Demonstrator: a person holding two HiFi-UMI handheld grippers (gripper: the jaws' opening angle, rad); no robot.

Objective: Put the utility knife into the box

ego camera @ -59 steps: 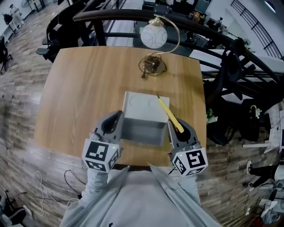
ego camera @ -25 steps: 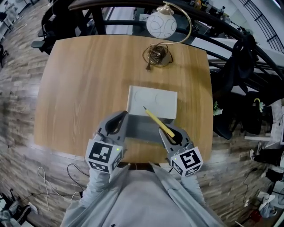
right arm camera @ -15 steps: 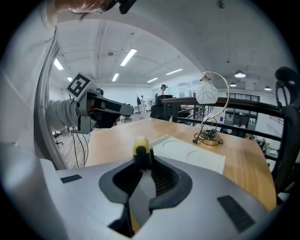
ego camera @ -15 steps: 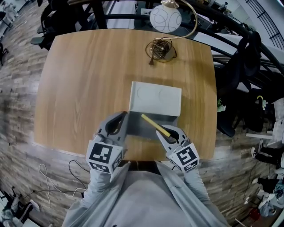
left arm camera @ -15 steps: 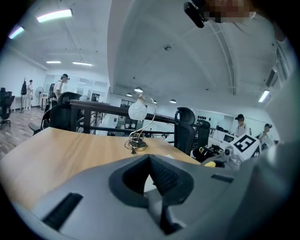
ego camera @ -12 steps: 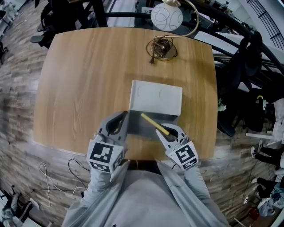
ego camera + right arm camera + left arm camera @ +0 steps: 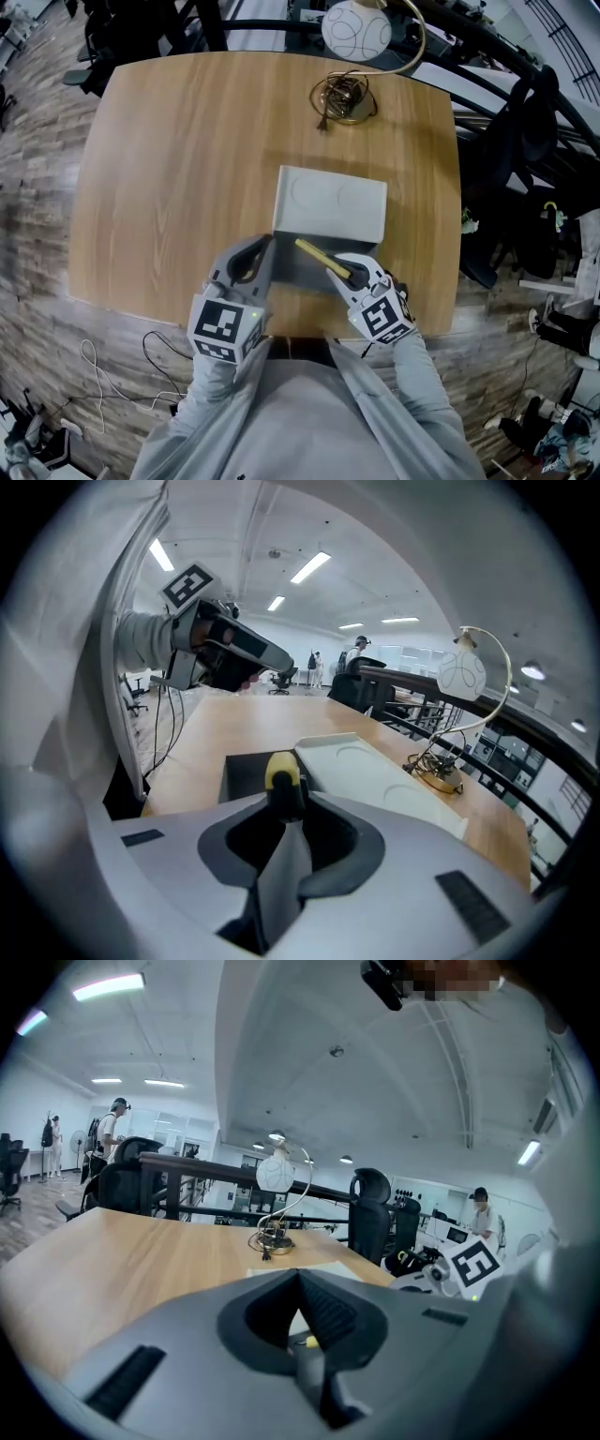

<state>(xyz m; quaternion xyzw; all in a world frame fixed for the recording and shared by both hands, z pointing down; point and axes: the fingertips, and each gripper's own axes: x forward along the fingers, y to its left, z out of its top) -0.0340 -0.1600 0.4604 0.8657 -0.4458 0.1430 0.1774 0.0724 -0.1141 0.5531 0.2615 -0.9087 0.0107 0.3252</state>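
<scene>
Utility knife (image 7: 321,258) clamped in right gripper (image 7: 353,276) over open box (image 7: 302,277), left gripper (image 7: 263,246) closed empty at its left; next: lower, release.

Wooden surface (image 7: 187,169) with rounded corners, in an open office.
At its far edge stands a desk lamp (image 7: 356,28) with a white globe shade on a curved brass stem; the cord is coiled on the brass base (image 7: 345,97). Behind it are a dark railing (image 7: 206,1168) and a black office chair (image 7: 373,1213). On the plank floor (image 7: 37,244) a thin cable (image 7: 94,361) lies loose. A person (image 7: 111,1133) stands far off under ceiling strip lights (image 7: 108,986).
</scene>
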